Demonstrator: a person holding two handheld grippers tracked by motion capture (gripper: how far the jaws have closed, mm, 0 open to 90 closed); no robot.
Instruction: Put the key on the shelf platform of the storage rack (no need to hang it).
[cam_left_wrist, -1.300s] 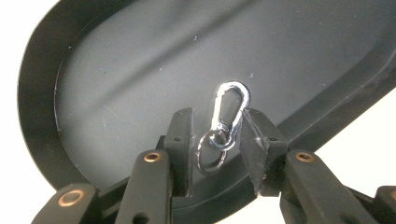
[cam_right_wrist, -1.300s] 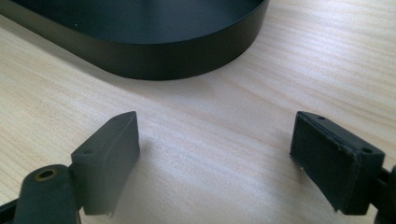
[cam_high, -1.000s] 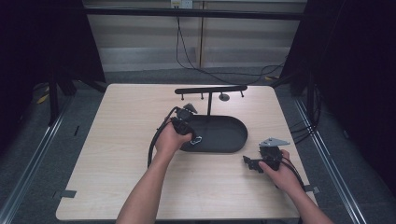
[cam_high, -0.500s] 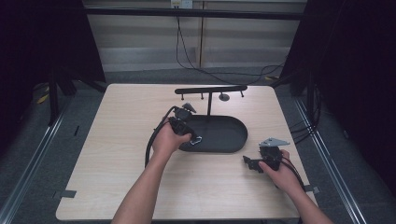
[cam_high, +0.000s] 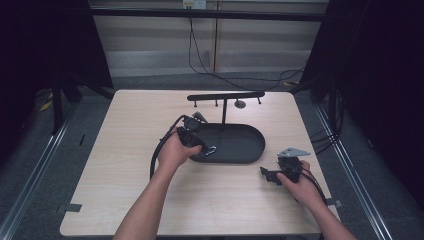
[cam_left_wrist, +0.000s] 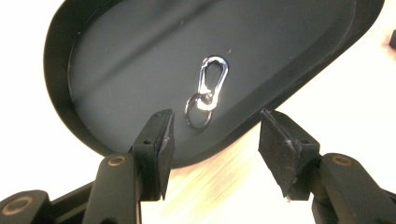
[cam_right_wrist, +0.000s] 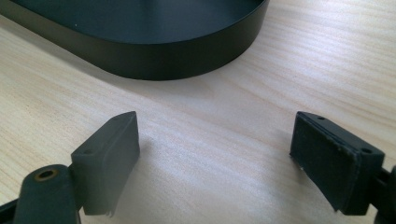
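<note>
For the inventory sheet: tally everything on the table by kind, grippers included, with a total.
Black oval tray: 1
Silver clip with ring, lying in the tray: 1
Black T-shaped stand: 1
Hand-held grippers, left gripper and right gripper, both open: 2
Total: 5

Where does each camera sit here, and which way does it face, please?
High view: above the person's side, looking forward and down at the table; forearms, both hands.
Left gripper view: rides the left gripper, facing the carabiner in the black tray.
Right gripper view: rides the right gripper, low over wood.
All share the tray.
</note>
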